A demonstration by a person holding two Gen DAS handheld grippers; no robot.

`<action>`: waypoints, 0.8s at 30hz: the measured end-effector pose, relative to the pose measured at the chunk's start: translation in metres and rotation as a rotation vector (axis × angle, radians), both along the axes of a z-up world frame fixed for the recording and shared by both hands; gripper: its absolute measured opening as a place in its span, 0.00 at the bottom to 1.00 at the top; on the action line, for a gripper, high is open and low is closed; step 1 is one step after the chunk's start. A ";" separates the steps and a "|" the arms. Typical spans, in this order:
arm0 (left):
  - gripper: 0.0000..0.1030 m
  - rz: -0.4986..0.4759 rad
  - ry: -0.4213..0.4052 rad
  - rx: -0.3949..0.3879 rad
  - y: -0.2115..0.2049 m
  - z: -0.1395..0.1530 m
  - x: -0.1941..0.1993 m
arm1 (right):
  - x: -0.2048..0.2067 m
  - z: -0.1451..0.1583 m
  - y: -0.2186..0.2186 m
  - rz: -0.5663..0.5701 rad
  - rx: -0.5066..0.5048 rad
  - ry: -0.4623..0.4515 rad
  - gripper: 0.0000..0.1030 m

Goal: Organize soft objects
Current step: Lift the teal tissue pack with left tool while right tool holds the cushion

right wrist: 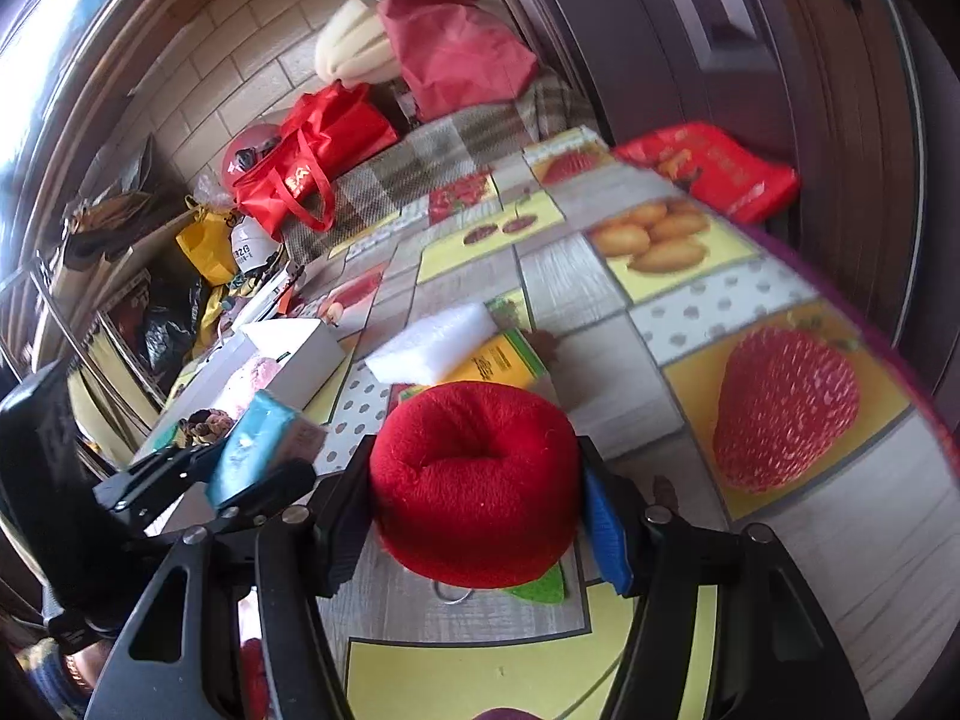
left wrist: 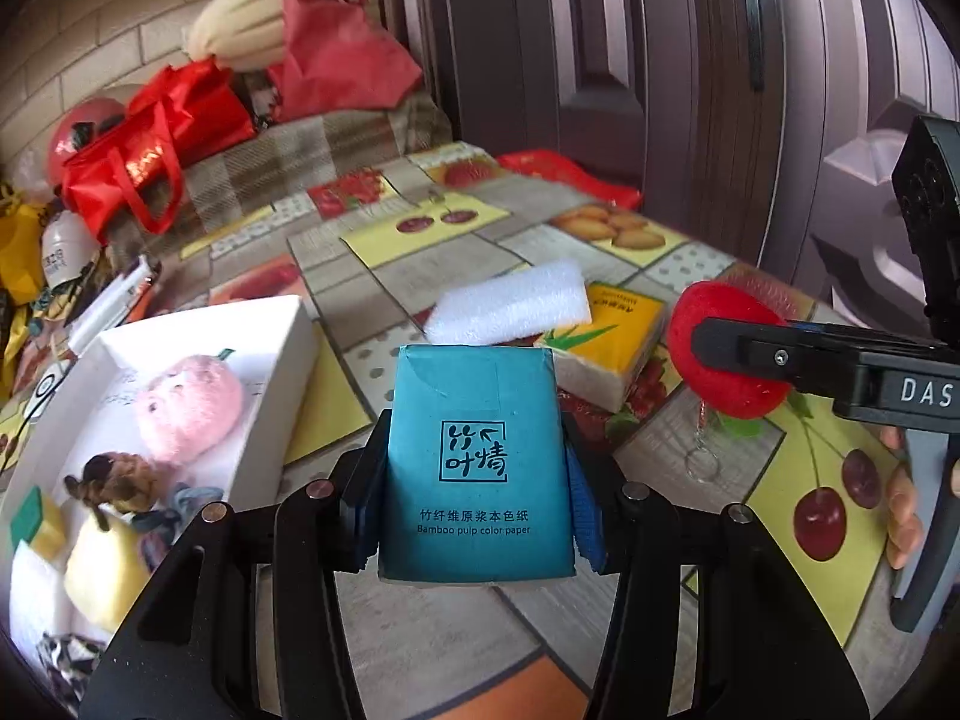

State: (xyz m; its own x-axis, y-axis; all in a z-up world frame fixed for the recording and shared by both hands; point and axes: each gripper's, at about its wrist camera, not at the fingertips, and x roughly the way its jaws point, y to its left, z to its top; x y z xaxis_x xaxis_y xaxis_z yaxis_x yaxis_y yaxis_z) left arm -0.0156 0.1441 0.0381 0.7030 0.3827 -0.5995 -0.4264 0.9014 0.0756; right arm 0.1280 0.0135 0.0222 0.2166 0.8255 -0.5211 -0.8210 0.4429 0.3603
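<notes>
My left gripper (left wrist: pixel 474 462) is shut on a teal tissue pack (left wrist: pixel 477 456), held upright above the table; the same tissue pack (right wrist: pixel 258 450) shows at the left of the right wrist view. My right gripper (right wrist: pixel 477 492) is shut on a red plush apple (right wrist: pixel 474 480) with a green leaf and a key ring under it. That plush apple (left wrist: pixel 729 354) hangs at the right of the left wrist view. A white foam block (left wrist: pixel 510 303) lies on a yellow tissue pack (left wrist: pixel 606 354) further back. A white box (left wrist: pixel 264 384) at the left holds a pink plush (left wrist: pixel 189 408) and other soft items.
The table carries a fruit-print cloth (right wrist: pixel 660 300). Red bags (left wrist: pixel 150 144) and a helmet (left wrist: pixel 78 132) are piled on a checked blanket at the far end. A dark door (left wrist: pixel 660 60) stands along the right. A red packet (right wrist: pixel 714 168) lies at the table's far right edge.
</notes>
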 end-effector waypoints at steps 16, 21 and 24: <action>0.48 0.069 -0.091 -0.004 0.003 0.008 -0.031 | -0.057 0.031 -0.009 -0.044 0.149 -0.284 0.60; 0.48 0.077 -0.117 0.015 0.001 0.011 -0.039 | -0.062 0.032 -0.009 -0.068 0.172 -0.308 0.61; 0.48 0.081 -0.144 0.037 -0.003 0.014 -0.050 | -0.067 0.033 -0.009 -0.078 0.189 -0.312 0.61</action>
